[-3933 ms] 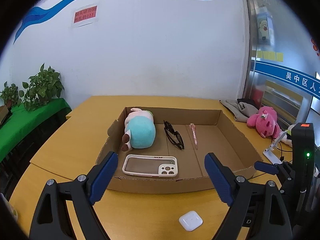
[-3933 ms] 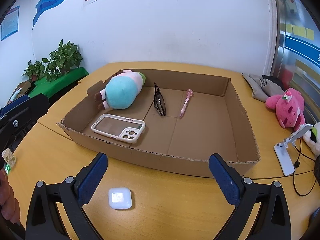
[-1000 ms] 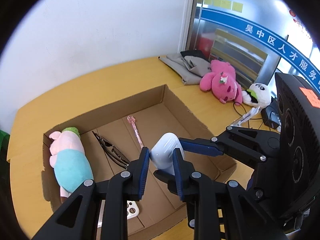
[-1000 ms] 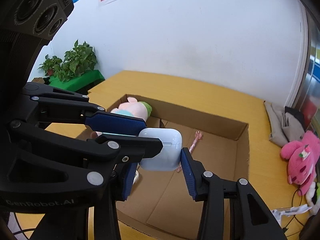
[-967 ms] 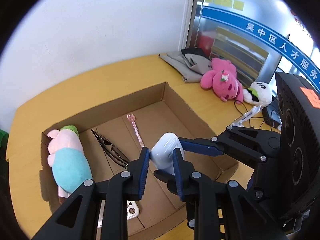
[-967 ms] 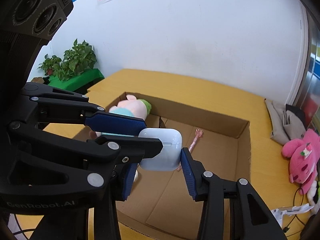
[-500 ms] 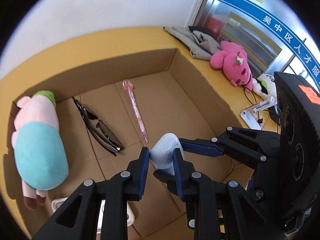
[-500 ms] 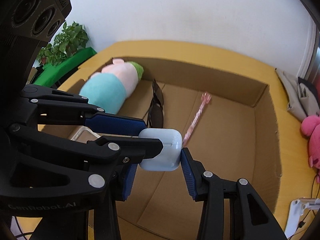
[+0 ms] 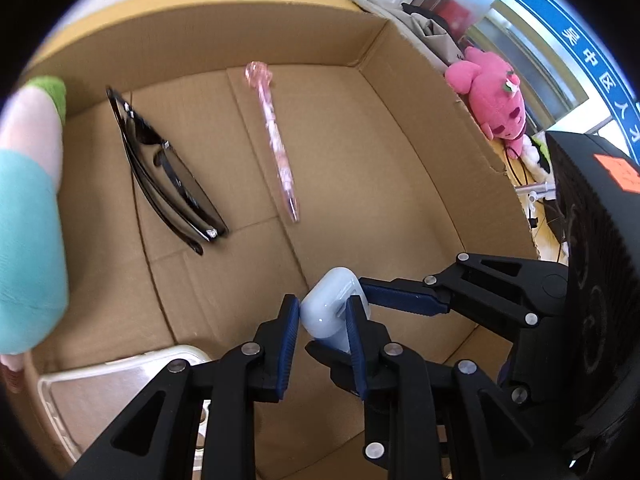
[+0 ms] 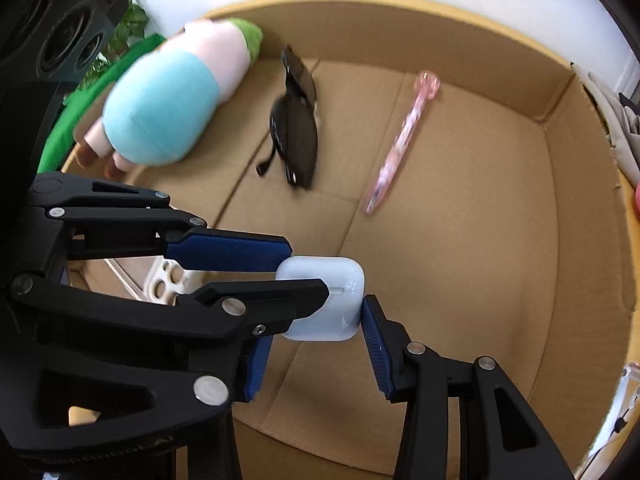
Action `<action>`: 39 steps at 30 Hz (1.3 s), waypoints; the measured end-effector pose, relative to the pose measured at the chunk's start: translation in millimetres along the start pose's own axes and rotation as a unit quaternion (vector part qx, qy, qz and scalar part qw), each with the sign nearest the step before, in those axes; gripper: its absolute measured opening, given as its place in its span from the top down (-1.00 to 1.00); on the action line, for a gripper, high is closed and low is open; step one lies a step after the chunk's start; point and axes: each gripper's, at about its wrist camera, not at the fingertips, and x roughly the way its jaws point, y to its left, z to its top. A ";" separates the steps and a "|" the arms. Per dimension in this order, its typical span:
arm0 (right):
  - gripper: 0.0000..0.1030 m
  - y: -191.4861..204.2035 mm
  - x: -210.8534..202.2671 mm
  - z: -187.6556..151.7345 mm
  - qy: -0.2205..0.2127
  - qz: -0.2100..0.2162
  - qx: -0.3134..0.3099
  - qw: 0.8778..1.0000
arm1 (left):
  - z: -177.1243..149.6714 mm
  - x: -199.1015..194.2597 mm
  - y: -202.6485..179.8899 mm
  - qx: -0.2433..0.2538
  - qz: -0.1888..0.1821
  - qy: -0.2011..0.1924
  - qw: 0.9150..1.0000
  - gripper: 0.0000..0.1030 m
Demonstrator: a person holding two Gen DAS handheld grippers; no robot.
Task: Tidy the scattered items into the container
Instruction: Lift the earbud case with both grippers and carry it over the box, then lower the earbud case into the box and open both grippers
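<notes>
Both grippers clamp one white earbud case [image 9: 330,306] between them, over the floor of the cardboard box [image 9: 416,208]. Left gripper [image 9: 322,334] has its blue pads nearly together, pinching the thin faces of the case. Right gripper [image 10: 316,312] stands a good deal wider, and its pads look pressed on the case's two broader-spaced sides, though the left one's finger hides part of that contact. Holding the small, smooth, rounded case from two crossing directions probably keeps it from slipping or twisting. Both point steeply down into the box, which suits setting the case on the bare cardboard below it.

In the left wrist view, a pink pen [image 9: 276,140] lies at about 12 o'clock from the case, folded dark sunglasses [image 9: 168,168] at about 11 o'clock, and a teal and pink plush toy [image 9: 28,208] at 9 o'clock against the left wall. A clear phone case [image 9: 100,392] lies flat at about 8 o'clock, close to the near wall. These four rest apart from one another, and the right half of the floor is bare.

Outside the box, at about 2 o'clock, a pink plush toy [image 9: 494,88] sits on the table just beyond the right wall.
</notes>
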 end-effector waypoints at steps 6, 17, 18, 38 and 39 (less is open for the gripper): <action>0.09 -0.2 1.9 0.3 0.019 -0.002 0.003 1.000 | -2.4 4.7 7.1 -0.017 -0.014 0.012 1.000 0.47; -0.28 4.2 -23.0 -14.5 -0.006 0.006 -0.003 1.000 | -7.0 -9.1 10.0 -0.031 -0.007 -0.007 0.999 0.42; -0.39 5.8 -33.0 -18.4 -0.019 0.004 -0.008 1.000 | -9.4 -19.7 8.9 -0.026 -0.018 -0.016 0.999 0.42; -0.99 75.2 -167.4 -149.8 -0.263 -0.119 0.019 0.957 | -200.2 -173.2 -88.4 -0.028 0.228 -0.347 0.909 -0.57; -0.99 74.4 -173.5 -154.8 -0.269 -0.121 0.021 0.955 | -205.3 -173.8 -90.4 -0.034 0.232 -0.349 0.908 -0.57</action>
